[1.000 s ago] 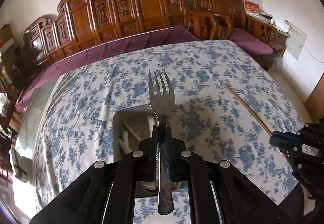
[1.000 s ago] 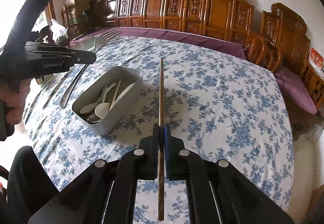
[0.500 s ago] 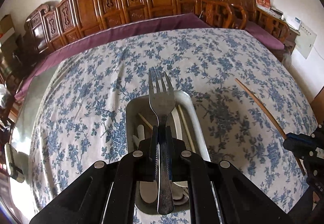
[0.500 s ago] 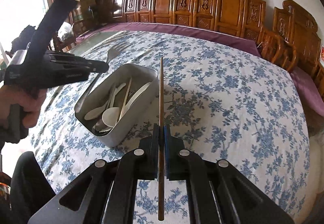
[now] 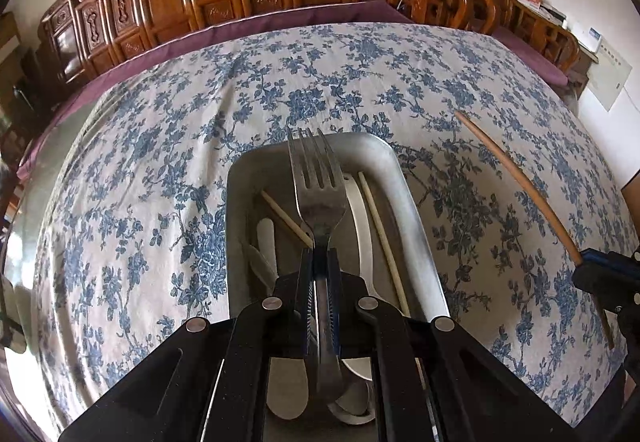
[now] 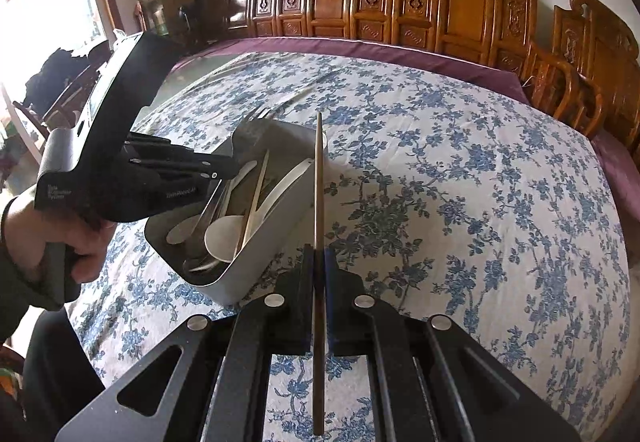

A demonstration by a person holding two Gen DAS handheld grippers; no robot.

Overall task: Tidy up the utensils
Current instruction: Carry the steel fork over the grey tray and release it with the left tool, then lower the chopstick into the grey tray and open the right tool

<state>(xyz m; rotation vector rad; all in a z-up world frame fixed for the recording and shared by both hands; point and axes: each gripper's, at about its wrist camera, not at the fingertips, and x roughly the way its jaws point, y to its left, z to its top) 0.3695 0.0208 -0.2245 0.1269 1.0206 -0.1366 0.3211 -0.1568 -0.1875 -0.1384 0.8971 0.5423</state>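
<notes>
Left wrist view is showing the left gripper [image 5: 320, 266] with jaws clamping the handle of a silver metal fork [image 5: 317, 178], tines pointing forward over the grey rectangular utensil bin [image 5: 416, 218]. White plastic spoons [image 6: 224, 232] and pale wooden chopsticks [image 5: 382, 238] are lying inside that bin, which is resting on the blue floral-clothed desk [image 5: 152, 178]. Right gripper [image 6: 318, 262] is gripping a brown wooden chopstick [image 6: 318, 178] with jaws closed on its shaft, just beside the bin's right wall. A hand [image 6: 68, 238] is holding the left gripper's handle.

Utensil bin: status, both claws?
Left claw shut on fork, over utensil bin. Right claw shut on brown chopstick, beside the bin. Nothing blocking.
</notes>
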